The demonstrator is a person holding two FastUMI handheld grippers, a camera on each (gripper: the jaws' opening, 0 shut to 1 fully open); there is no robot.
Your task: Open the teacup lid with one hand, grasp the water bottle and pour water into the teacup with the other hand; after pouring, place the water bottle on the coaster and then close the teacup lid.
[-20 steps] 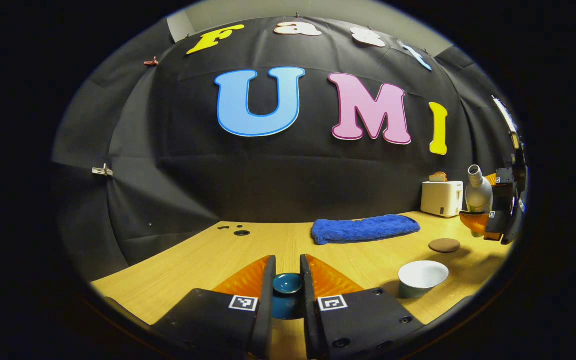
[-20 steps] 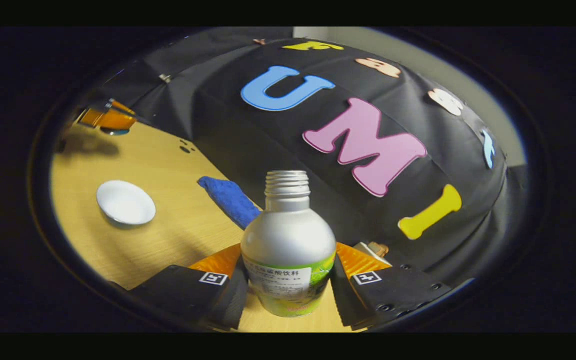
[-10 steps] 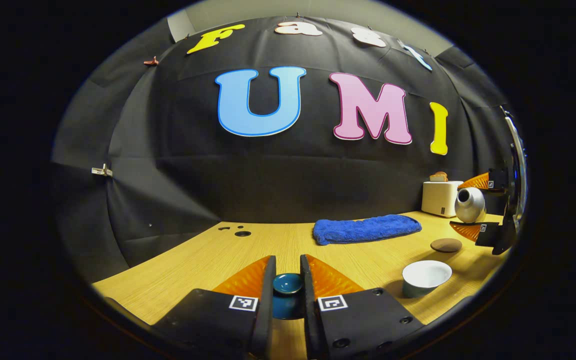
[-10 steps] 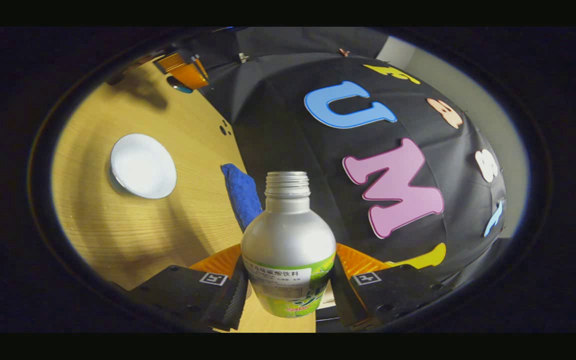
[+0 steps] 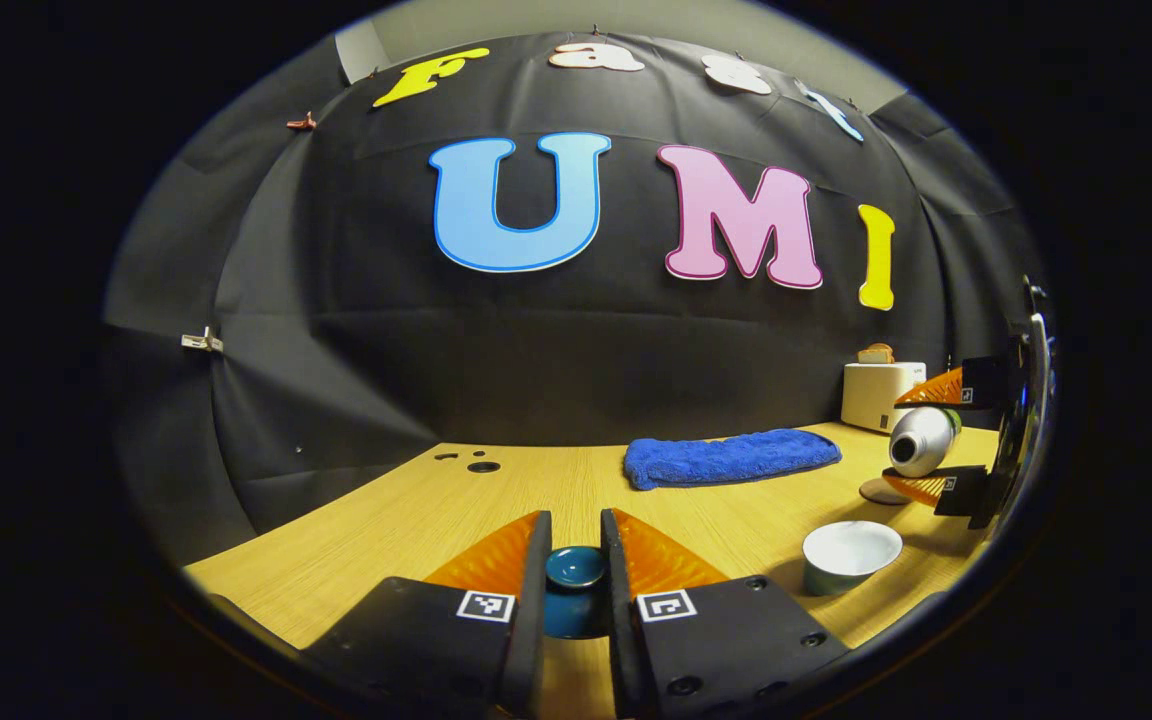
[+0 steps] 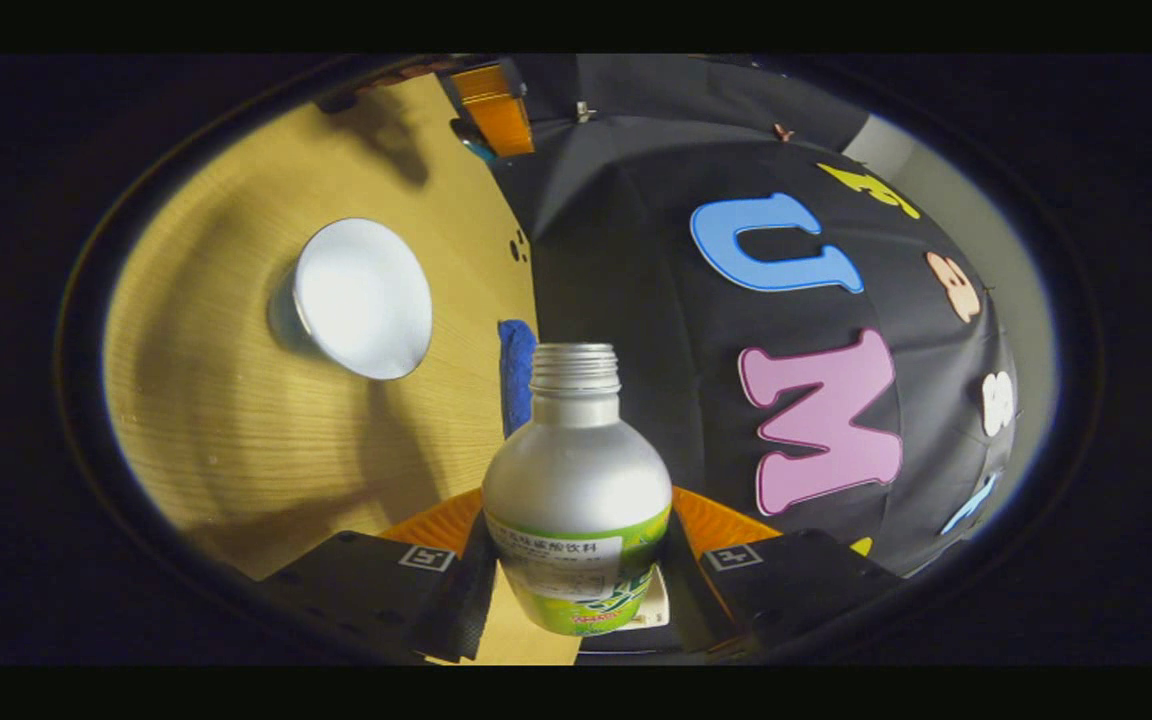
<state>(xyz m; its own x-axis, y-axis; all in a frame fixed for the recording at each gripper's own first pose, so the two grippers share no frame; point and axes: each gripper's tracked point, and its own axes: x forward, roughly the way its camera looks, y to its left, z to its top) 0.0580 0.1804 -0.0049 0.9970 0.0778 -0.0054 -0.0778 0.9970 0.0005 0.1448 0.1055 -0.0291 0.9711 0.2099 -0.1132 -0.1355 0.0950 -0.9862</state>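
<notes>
My left gripper (image 5: 574, 560) is shut on the dark teal teacup lid (image 5: 576, 567), holding it low over the wooden table (image 5: 406, 510). The uncovered teacup (image 5: 850, 553), white inside, stands at the right of the left gripper view; it also appears in the right gripper view (image 6: 361, 297). My right gripper (image 6: 576, 560) is shut on the silver water bottle (image 6: 576, 490) with a green label and no cap. The bottle (image 5: 921, 441) is tipped on its side, mouth pointing left, above and behind the teacup. The brown round coaster (image 5: 876, 491) lies partly hidden under the bottle.
A folded blue towel (image 5: 731, 457) lies at the back of the table. A white toaster (image 5: 876, 392) stands at the far right corner. Small dark holes (image 5: 482, 466) mark the tabletop at the back left.
The right gripper has rolled the bottle from upright to lying sideways and brought it lower and closer to the teacup. The left gripper has held still with the lid.
</notes>
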